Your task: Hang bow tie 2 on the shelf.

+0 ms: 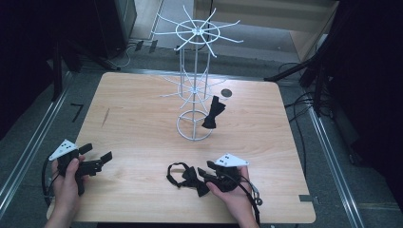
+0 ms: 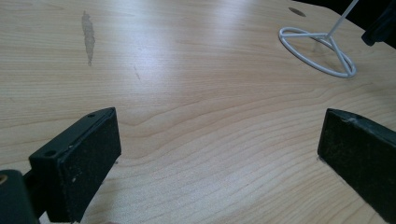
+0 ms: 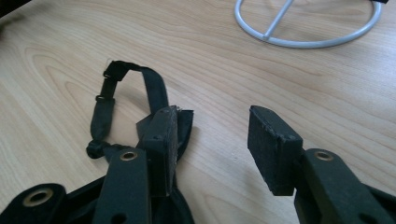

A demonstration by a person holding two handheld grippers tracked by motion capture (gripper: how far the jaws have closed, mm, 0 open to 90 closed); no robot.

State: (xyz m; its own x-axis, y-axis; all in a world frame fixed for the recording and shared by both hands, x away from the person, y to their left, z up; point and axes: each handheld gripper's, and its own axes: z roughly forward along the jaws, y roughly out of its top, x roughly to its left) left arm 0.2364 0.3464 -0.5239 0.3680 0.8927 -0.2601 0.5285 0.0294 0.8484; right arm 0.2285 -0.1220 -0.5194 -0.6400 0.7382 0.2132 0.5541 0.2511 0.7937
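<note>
In the right gripper view the bow tie (image 3: 156,100) lies partly hidden behind one jaw of the right tongs (image 3: 215,140); the wire stand (image 3: 306,28) is cut off at the top edge, as in the left gripper view

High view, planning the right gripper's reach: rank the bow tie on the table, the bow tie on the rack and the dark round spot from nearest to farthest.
From the right gripper:
1. Bow tie on the table, just left of it.
2. Bow tie on the rack, hanging by the rack's base ring.
3. Dark round spot, beyond, at the far side.
</note>
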